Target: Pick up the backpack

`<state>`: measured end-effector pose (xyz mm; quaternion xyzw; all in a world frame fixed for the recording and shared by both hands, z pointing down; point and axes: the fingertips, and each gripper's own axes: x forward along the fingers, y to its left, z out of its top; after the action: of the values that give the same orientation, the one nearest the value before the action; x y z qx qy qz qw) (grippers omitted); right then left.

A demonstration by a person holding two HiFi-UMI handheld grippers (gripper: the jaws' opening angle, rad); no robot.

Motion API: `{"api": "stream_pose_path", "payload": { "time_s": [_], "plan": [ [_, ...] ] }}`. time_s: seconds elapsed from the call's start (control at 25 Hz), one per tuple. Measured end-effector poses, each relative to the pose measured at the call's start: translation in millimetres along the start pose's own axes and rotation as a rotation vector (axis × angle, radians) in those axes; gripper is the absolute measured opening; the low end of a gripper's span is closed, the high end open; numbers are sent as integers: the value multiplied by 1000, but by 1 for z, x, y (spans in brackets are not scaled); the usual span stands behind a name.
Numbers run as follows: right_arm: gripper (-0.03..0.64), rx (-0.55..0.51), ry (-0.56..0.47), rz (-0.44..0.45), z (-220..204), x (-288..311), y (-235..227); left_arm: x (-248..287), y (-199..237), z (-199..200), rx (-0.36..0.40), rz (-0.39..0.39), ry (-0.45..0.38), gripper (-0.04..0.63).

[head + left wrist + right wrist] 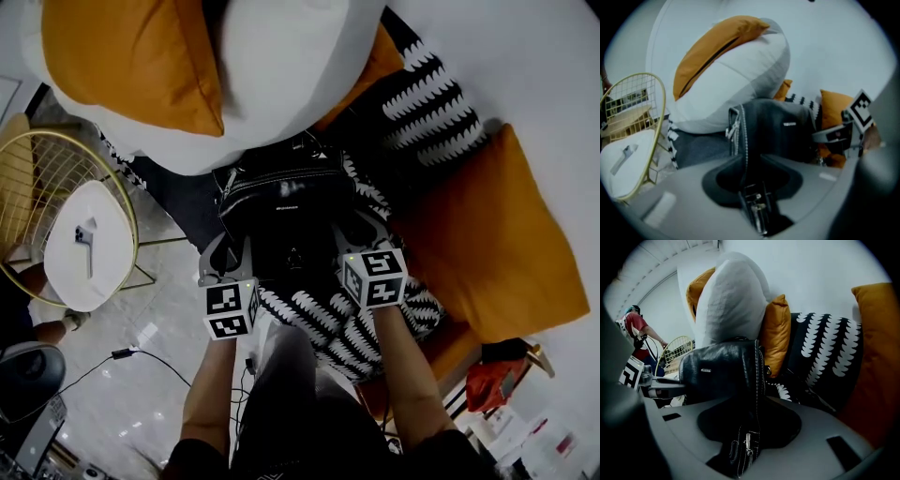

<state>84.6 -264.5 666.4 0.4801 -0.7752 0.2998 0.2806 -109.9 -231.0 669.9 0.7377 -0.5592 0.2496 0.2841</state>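
A black leather backpack stands upright on the patterned seat, against the white cushion. My left gripper grips its left side; in the left gripper view the jaws are closed in on the zipped edge of the backpack. My right gripper holds the right side; in the right gripper view the jaws pinch the stitched edge of the backpack, with a zip pull hanging between them. The bag's bottom is hidden behind both grippers.
A big white cushion with an orange pillow lies behind the bag. An orange pillow and a black-and-white patterned cushion are to the right. A gold wire side table stands left. A person stands far off.
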Motion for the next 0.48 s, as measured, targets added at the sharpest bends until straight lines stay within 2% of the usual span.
{"api": "stream_pose_path", "payload": {
  "time_s": [0.48],
  "plan": [
    [75,-16,-25,-39,2,-9,11,2,9,-3,7,-30,12,95]
  ]
}}
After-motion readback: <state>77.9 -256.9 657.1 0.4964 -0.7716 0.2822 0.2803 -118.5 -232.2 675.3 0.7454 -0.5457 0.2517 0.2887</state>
